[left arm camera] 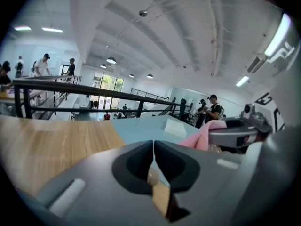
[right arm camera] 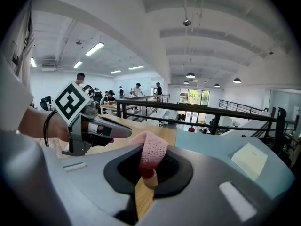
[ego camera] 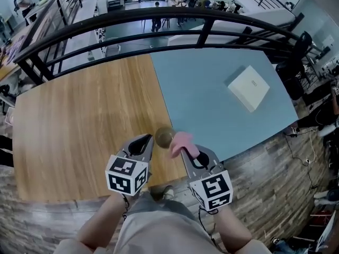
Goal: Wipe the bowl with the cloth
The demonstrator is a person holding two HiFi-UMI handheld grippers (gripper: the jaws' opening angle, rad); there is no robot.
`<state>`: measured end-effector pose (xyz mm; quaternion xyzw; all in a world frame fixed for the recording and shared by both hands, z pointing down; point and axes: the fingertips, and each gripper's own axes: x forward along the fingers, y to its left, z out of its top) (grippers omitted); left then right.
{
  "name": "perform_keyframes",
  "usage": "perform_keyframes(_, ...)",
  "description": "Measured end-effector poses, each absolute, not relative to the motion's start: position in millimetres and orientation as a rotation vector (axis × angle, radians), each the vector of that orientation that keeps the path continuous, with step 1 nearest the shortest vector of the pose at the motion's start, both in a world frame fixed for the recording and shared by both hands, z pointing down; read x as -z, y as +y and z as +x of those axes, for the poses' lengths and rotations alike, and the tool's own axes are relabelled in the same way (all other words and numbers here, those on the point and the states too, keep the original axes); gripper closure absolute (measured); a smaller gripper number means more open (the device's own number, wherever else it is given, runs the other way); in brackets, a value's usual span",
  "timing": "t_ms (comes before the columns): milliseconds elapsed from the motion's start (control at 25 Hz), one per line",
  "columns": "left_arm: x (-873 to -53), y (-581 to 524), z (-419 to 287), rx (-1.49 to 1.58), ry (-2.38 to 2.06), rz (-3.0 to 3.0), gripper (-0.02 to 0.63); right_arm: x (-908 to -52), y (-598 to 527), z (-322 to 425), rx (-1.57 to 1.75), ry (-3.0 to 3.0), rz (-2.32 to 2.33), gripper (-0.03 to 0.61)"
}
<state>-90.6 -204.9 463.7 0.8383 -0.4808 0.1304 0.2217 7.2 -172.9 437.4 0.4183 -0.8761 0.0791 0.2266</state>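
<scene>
Bowl point(ego camera: 164, 137) lies just left of the right gripper point(right arm camera: 149, 172), which pinches the cloth point(right arm camera: 151, 153). Left gripper point(left arm camera: 154, 150), jaws together, flanks it.

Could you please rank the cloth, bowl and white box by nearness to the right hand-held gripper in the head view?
1. Cloth, gripped by the right hand-held gripper.
2. Bowl, just left of it.
3. White box, far upper right.

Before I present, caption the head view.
Left gripper holds the bowl, right gripper the cloth, side by side above the table.
</scene>
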Motion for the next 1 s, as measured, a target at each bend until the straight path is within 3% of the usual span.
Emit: perform_keyframes(1000, -290.3, -151.3, -85.7, -0.19, -1.534, 2.674, 0.611, -249.6, -126.9, -9.9, 0.057, -2.77, 1.26, 0.554)
